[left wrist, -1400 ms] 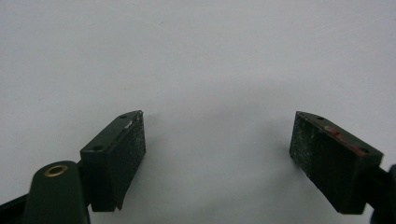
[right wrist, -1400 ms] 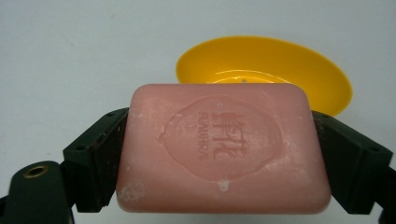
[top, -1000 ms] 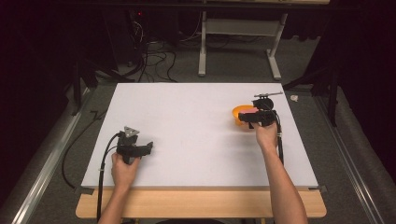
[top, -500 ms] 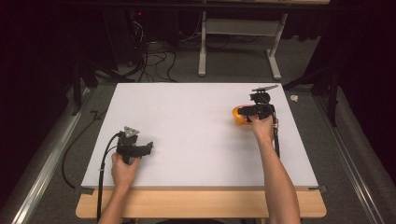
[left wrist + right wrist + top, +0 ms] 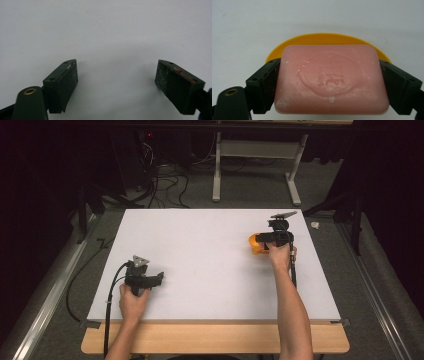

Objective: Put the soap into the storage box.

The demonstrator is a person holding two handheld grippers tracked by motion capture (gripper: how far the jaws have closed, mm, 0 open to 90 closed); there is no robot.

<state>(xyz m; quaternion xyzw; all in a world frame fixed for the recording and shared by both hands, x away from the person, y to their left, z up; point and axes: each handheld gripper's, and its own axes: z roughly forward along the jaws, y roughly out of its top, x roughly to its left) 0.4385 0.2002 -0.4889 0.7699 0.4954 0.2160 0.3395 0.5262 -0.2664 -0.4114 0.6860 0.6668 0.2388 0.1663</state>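
- Fingers (image 5: pixel 263 85) of the right gripper (image 5: pixel 329 87) press on the two short ends of a pink soap bar (image 5: pixel 330 80), so the bar's long axis runs straight across the gap between them.
- Left gripper (image 5: pixel 116 85) has its jaws spread wide with nothing between them, just bare white table (image 5: pixel 107 30); in the high view it rests at the near left of the table.
- Soap and right gripper (image 5: pixel 274 238) sit at the far right of the table, well apart from the left gripper (image 5: pixel 145 279), so the right hand (image 5: pixel 281 256) is plainly the nearer one.
- An orange dish (image 5: pixel 329 40) lies directly beyond and under the bar, its rim curving out past the soap's far edge (in the high view it peeks out to the left of the gripper (image 5: pixel 256 243)).
- My judgement: whatever comes next turns on bar over dish, either lifting clear of it or settling into it.
- Hard to tell: whether the soap touches the dish or hangs above it, since the bar hides the dish's middle.
- Embossed lettering on the soap's top face is too soft to read.
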